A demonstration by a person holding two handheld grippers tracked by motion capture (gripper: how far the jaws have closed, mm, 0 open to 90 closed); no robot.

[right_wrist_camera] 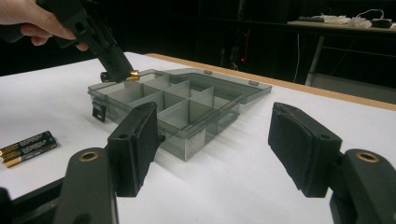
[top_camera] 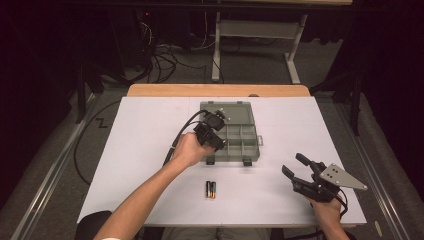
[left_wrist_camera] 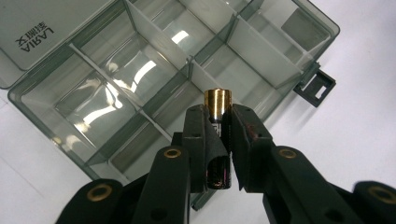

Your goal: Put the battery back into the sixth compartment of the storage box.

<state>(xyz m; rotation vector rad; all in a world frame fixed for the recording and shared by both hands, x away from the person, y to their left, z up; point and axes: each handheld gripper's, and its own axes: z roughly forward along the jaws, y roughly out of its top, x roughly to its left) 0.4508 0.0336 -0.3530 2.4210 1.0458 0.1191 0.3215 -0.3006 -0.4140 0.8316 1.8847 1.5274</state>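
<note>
Step in hand: you are carrying a black cylindrical battery with a gold-coloured end cap (left_wrist_camera: 217, 105) over the smoky grey transparent plastic organiser box with divided compartments (top_camera: 239, 137), most likely to drop it into one cell.
Battery: it sits lengthwise between the jaws of the left gripper (left_wrist_camera: 218, 122), gold end poking out past the tips towards 12 o'clock in the left gripper view, above a divider at the box's near side, not yet inside any cell.
How to do it well: pick one compartment first and centre the battery over its floor, clear of the thin dividers; tilt the nose down so the battery lands flat, and lower before you let go so it does not bounce out.
Left claw: narrow, clamped on the battery's black body.
Right claw: the right gripper (top_camera: 299, 174) rests at 4 o'clock on the white table top (top_camera: 150, 130), jaws wide, holding and touching nothing.
Waiting stock: two more black and gold batteries lying side by side (top_camera: 211, 189) sit at 6 o'clock from the box, near you.
Risk: the hinged lid (right_wrist_camera: 243, 86) lies open behind; keep clear of it.
</note>
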